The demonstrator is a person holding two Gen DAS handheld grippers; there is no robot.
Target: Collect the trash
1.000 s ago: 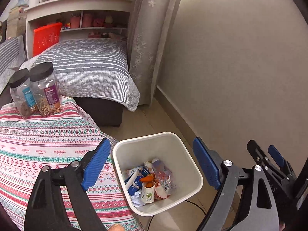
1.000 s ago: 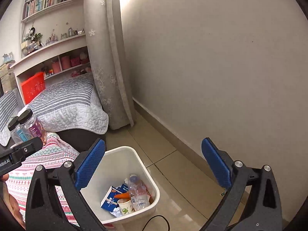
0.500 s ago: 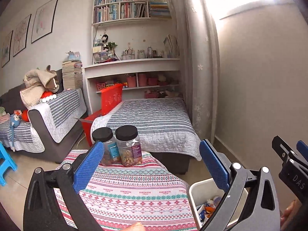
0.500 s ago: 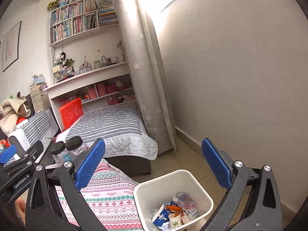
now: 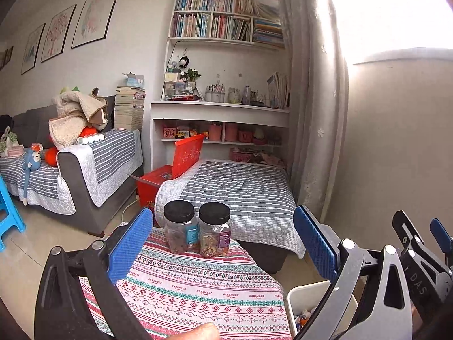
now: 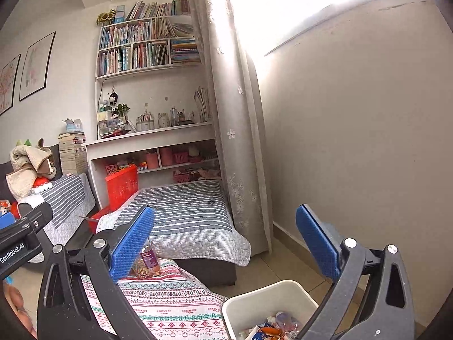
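While both of my tongs point nearly level across the room, the left tongs (image 5: 223,243) stand spread wide with nothing between their blue pads; their jaws have just been opening to that full gape. Between the pads, farther off, I see two clear jars with black lids (image 5: 198,231) side by side at the far edge of the worktop (image 5: 198,289), which is covered with a patterned cloth in red, teal and white. The right tongs (image 6: 225,243) are spread wide too and carry nothing. Low at the right of both views sits the white trash bin (image 6: 249,308) on the tiled floor (image 6: 286,266), just beside the worktop's corner, with crumpled wrappers and other trash (image 6: 271,328) lying in it. In the left view only a corner of the bin shows, partly behind my right-hand pad arm. Beyond the worktop lies a daybed with a grey striped quilt (image 5: 240,192), a red box (image 5: 181,167) at its head, a white bookshelf (image 5: 223,28) above, and a lace curtain (image 6: 235,113) hanging beside the plain wall.
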